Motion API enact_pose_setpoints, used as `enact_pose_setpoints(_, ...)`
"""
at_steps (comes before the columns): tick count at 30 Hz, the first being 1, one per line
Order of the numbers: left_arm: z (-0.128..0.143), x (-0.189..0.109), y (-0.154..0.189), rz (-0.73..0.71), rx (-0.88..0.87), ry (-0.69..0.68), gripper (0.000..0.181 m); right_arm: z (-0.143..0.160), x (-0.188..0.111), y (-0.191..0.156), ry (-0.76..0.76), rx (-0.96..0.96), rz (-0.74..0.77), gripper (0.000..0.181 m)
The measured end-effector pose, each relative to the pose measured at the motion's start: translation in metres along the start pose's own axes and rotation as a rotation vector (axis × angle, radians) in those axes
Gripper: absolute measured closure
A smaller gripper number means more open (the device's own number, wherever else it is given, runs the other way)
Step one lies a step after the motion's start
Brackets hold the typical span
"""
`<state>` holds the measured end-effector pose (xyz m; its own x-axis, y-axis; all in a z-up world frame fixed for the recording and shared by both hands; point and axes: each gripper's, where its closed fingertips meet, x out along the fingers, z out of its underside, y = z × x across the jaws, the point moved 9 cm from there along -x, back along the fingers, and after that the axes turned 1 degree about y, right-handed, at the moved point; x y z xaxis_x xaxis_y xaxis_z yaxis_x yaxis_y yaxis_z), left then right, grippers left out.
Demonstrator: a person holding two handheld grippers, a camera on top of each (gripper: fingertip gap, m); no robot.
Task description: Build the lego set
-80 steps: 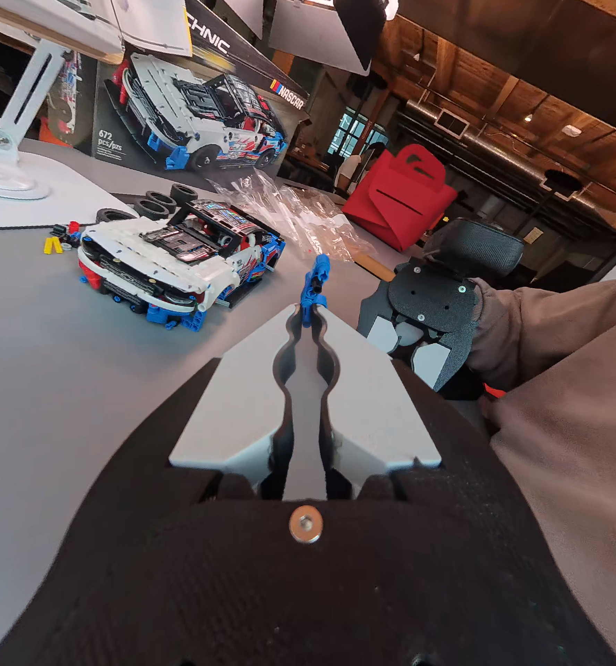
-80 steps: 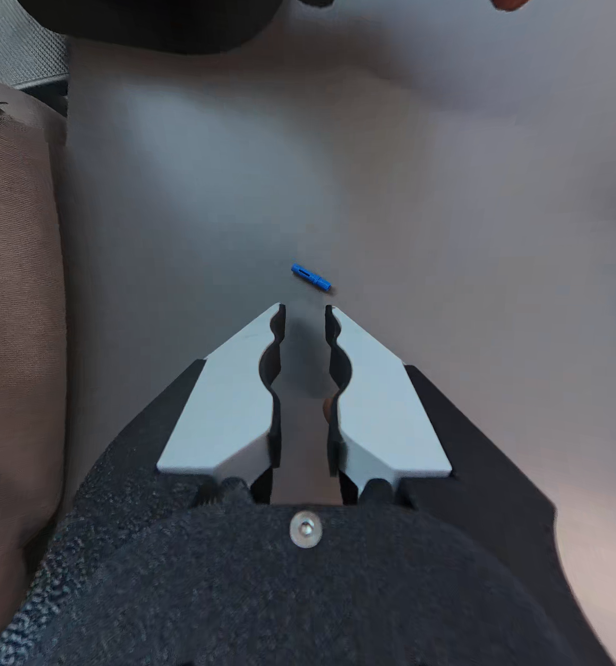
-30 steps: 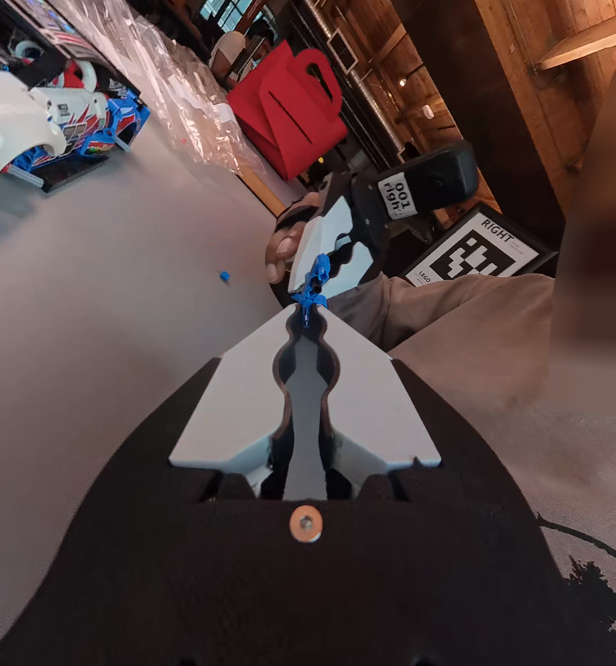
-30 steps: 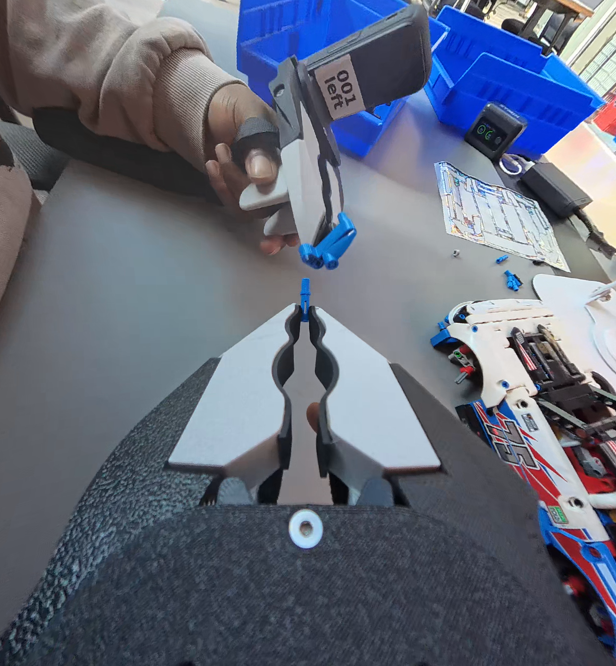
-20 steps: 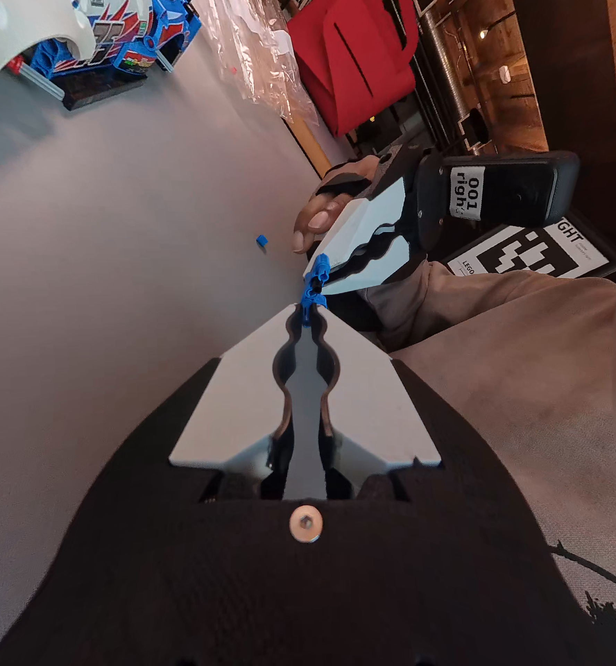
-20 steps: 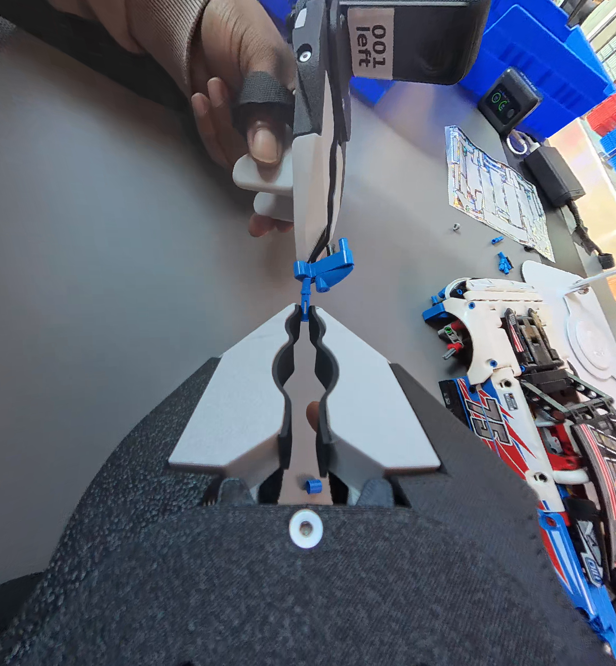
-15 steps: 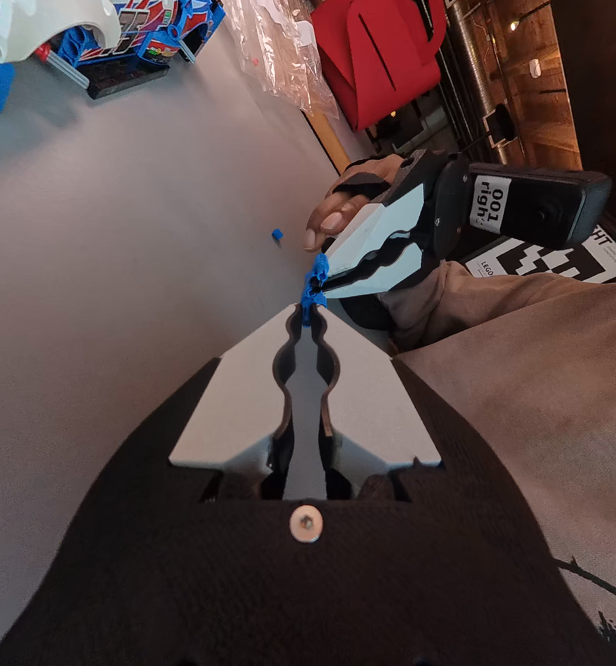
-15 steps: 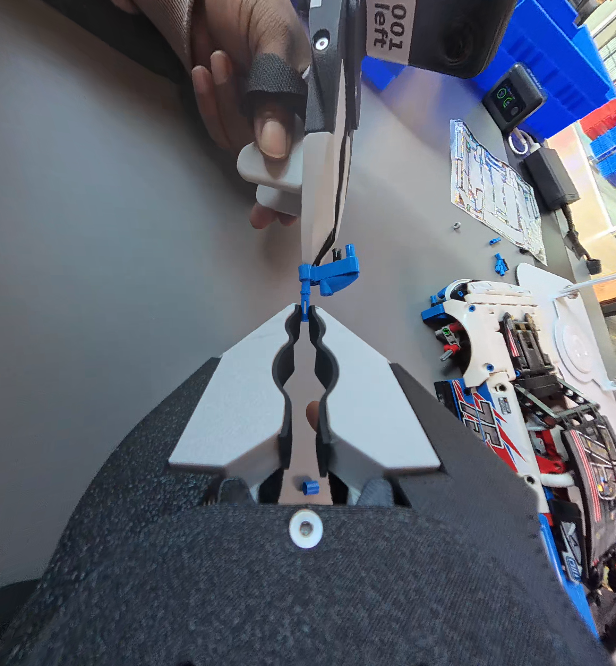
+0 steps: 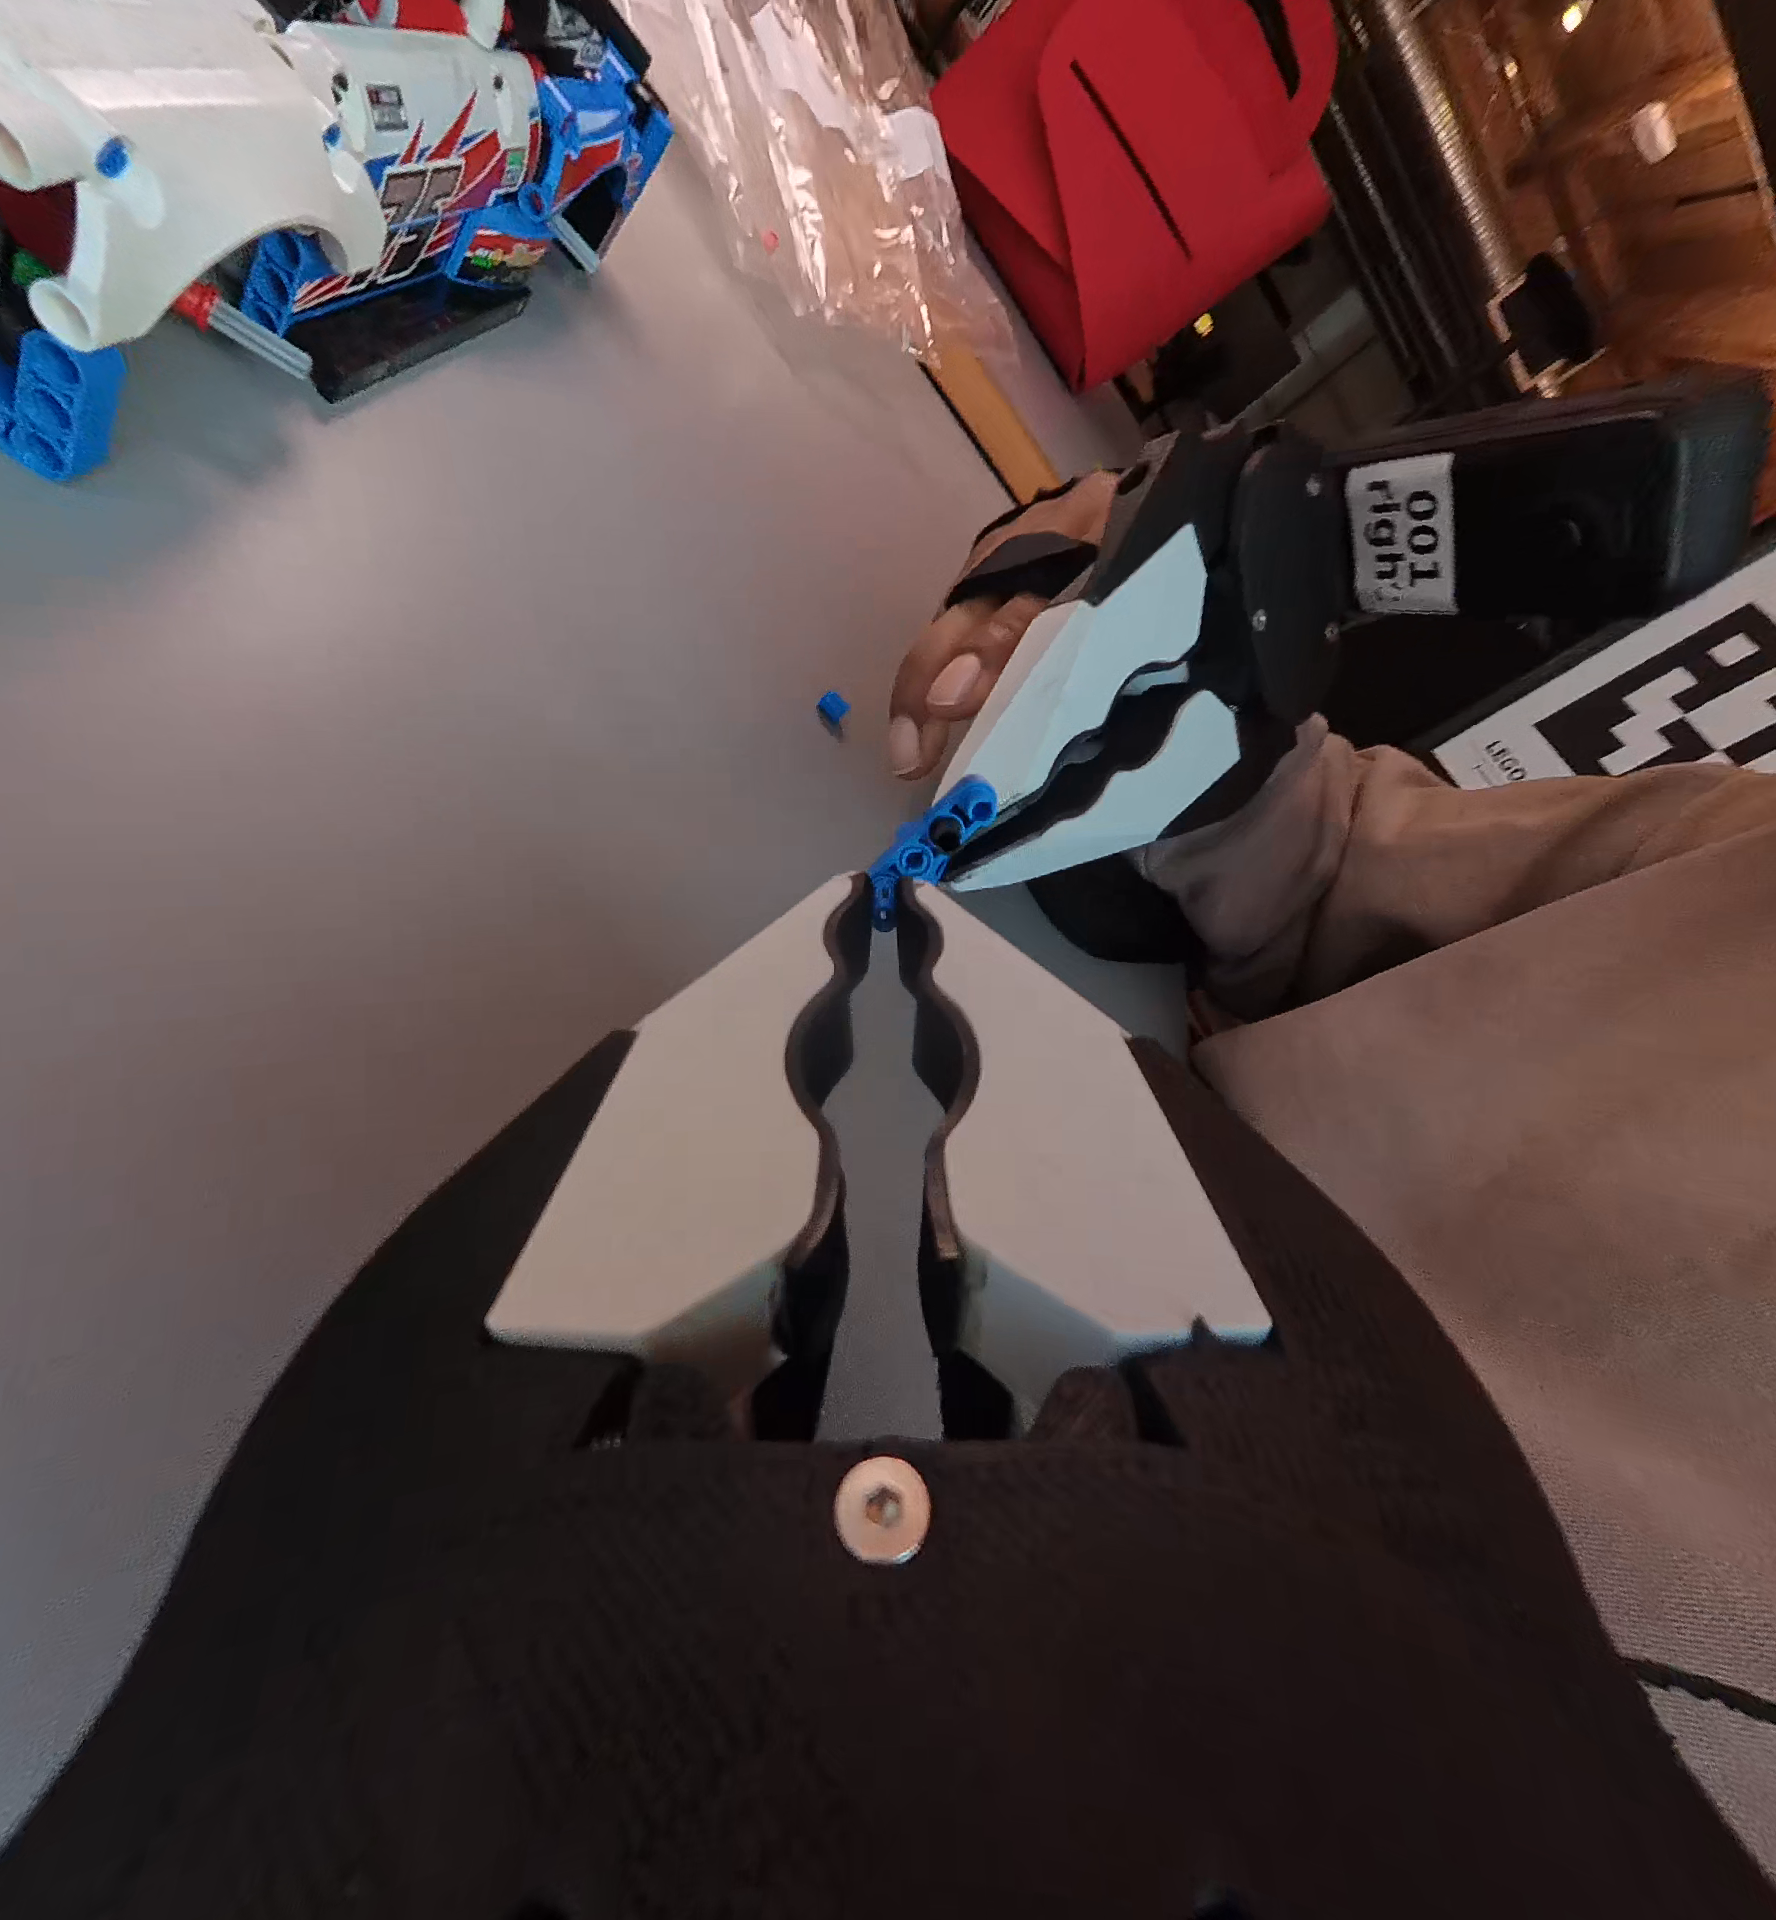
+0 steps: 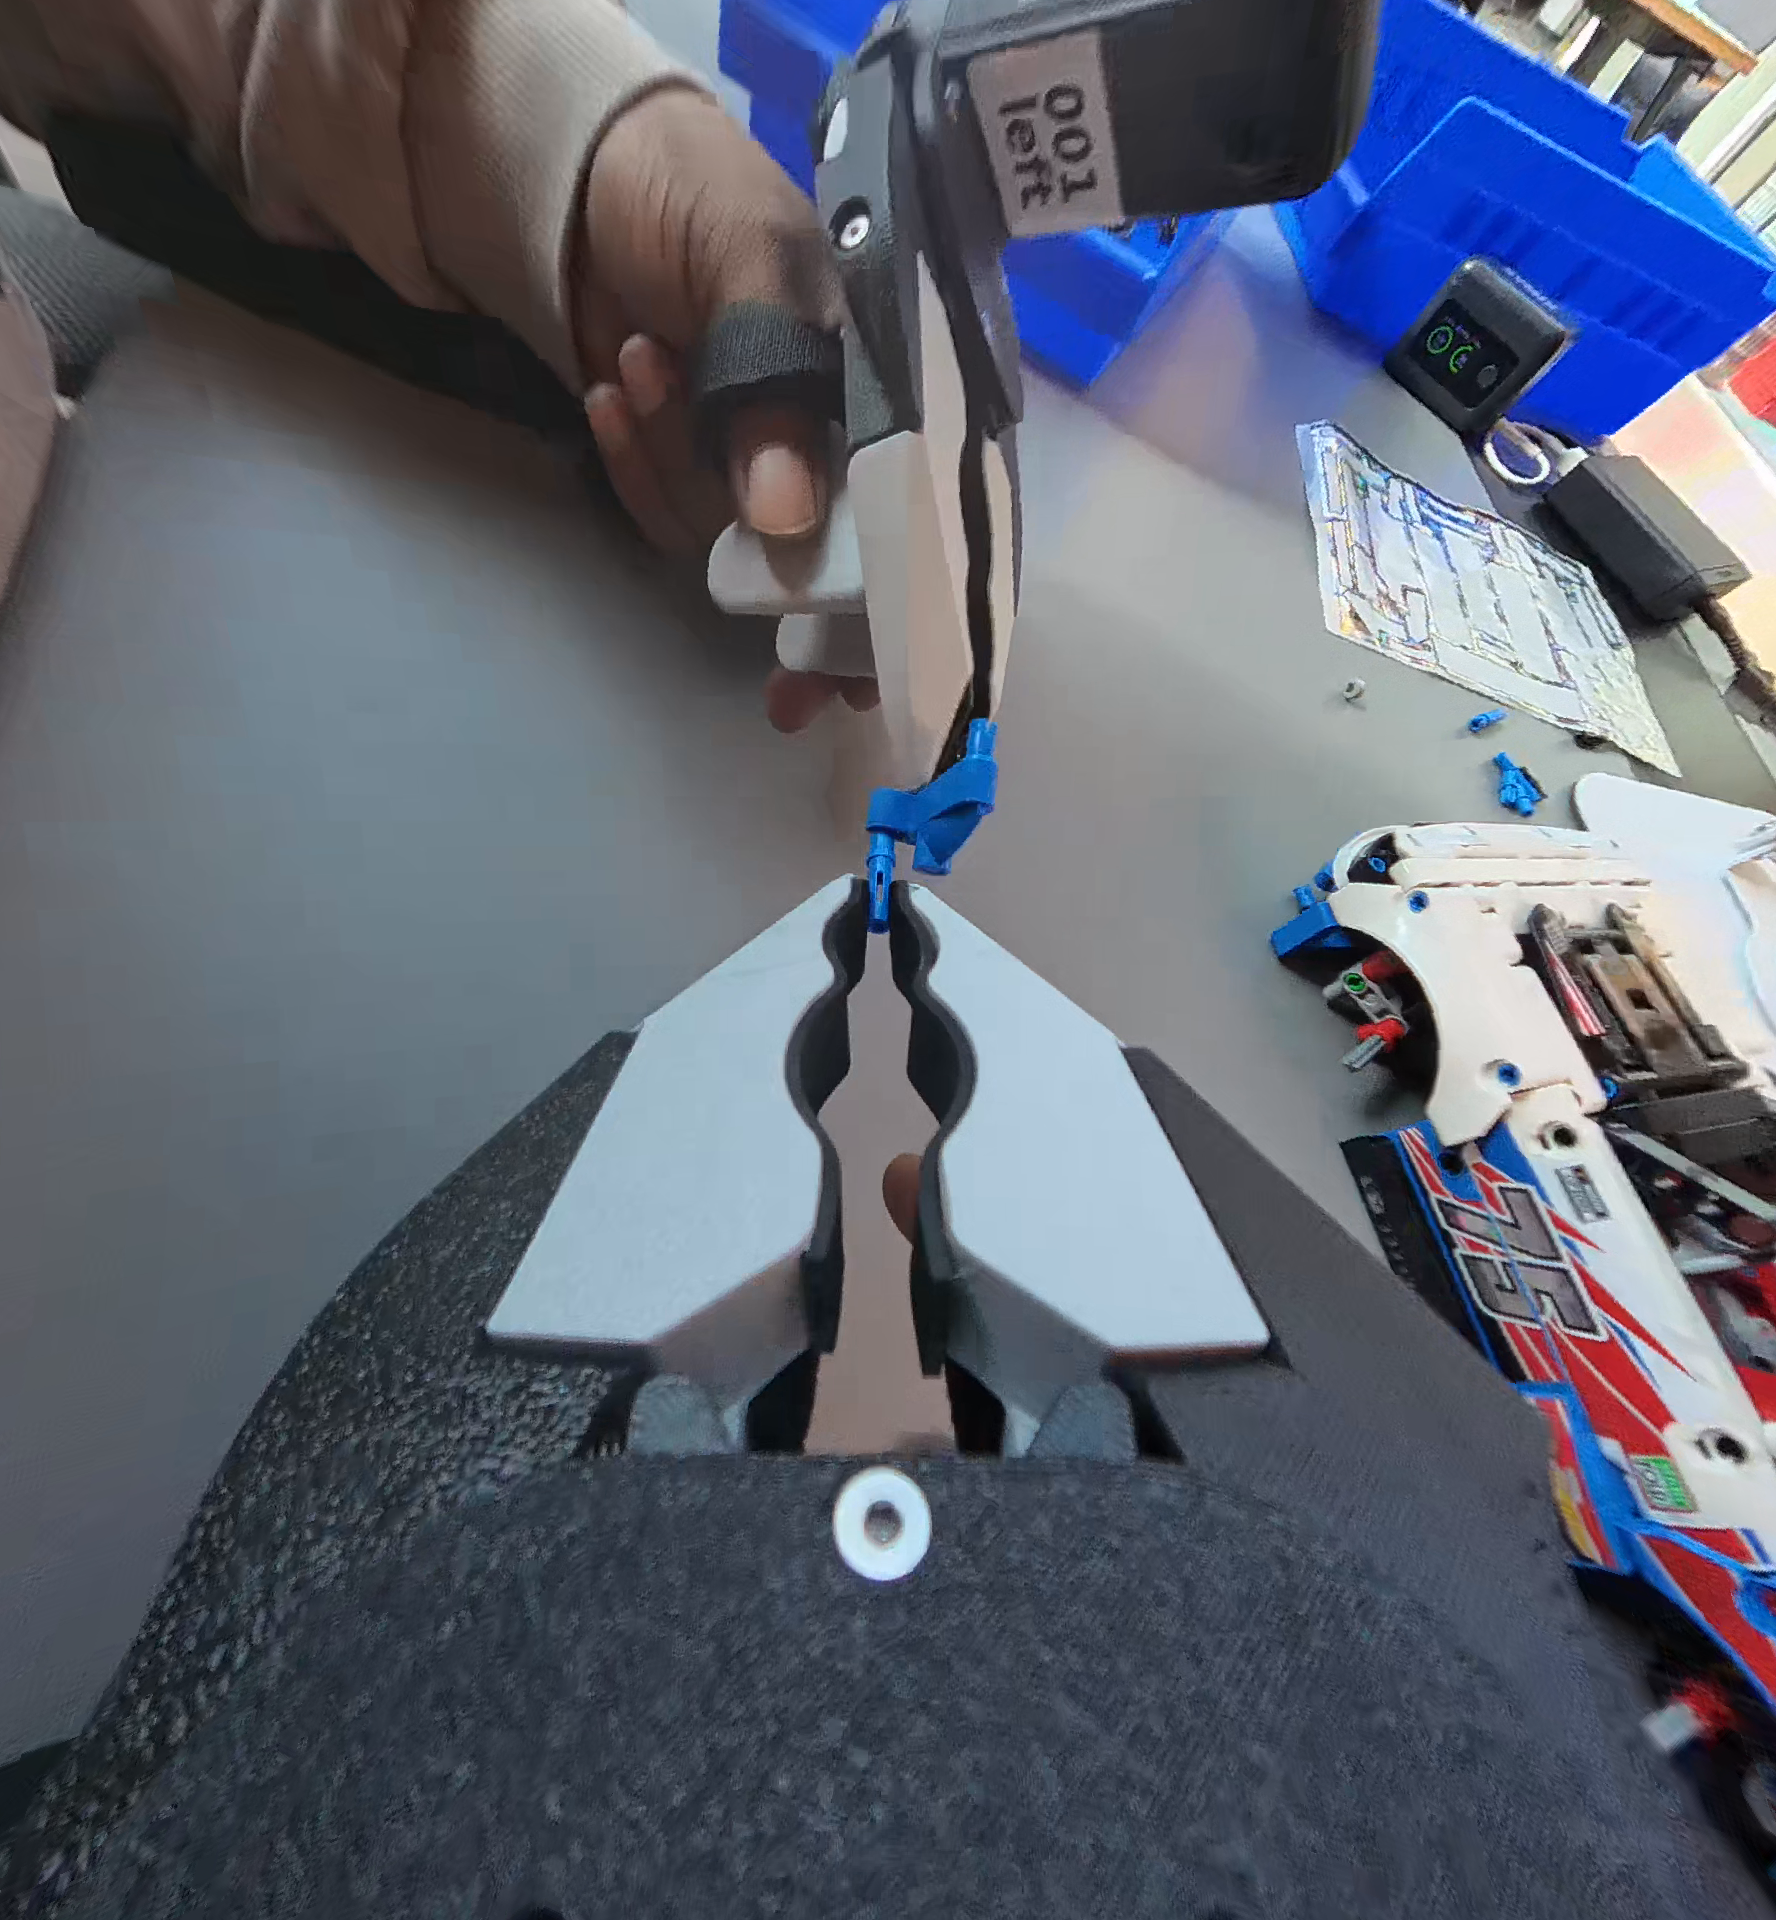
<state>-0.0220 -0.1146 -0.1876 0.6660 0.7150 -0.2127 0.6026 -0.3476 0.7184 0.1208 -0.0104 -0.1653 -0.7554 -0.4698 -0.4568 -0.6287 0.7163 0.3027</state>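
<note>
Right gripper [image 10: 880,902] pinches a small blue pin [image 10: 878,871], its tip meeting the blue connector piece [image 10: 941,798] clamped in the left gripper [image 9: 885,900] above bare grey table [image 10: 344,779]. Lego car [image 10: 1590,1195] lies to the right; both grippers carry white labels.

A grey table [image 10: 344,727] carries the part-built white, blue and red Lego car [image 10: 1590,1195]. A printed sheet [image 10: 1466,592], blue bins [image 10: 1486,208] and a small loose blue piece [image 9: 833,709] also lie on it.

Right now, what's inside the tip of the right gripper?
The right gripper pinches a tiny blue pin whose top meets the blue connector piece. The pin's lower end is hidden between the fingers.
</note>
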Motion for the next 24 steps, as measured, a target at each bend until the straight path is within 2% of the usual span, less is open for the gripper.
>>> enact_pose_setpoints(1,-0.002,-0.001,0.001,0.037,-0.013,0.028,0.179,-0.001,-0.003,0.003,0.052,0.043,-0.013,0.18)
enact_pose_setpoints(8,-0.011,-0.009,0.01,0.2,-0.067,0.187,0.179,-0.009,-0.013,0.014,0.276,0.262,-0.046,0.18)
enact_pose_setpoints(14,-0.012,-0.011,0.014,0.16,0.0,0.212,0.179,-0.013,-0.014,0.015,0.267,0.273,-0.018,0.18)
enact_pose_setpoints(24,-0.017,-0.013,0.019,0.193,-0.012,0.315,0.179,-0.014,-0.018,0.025,0.443,0.547,-0.055,0.181)
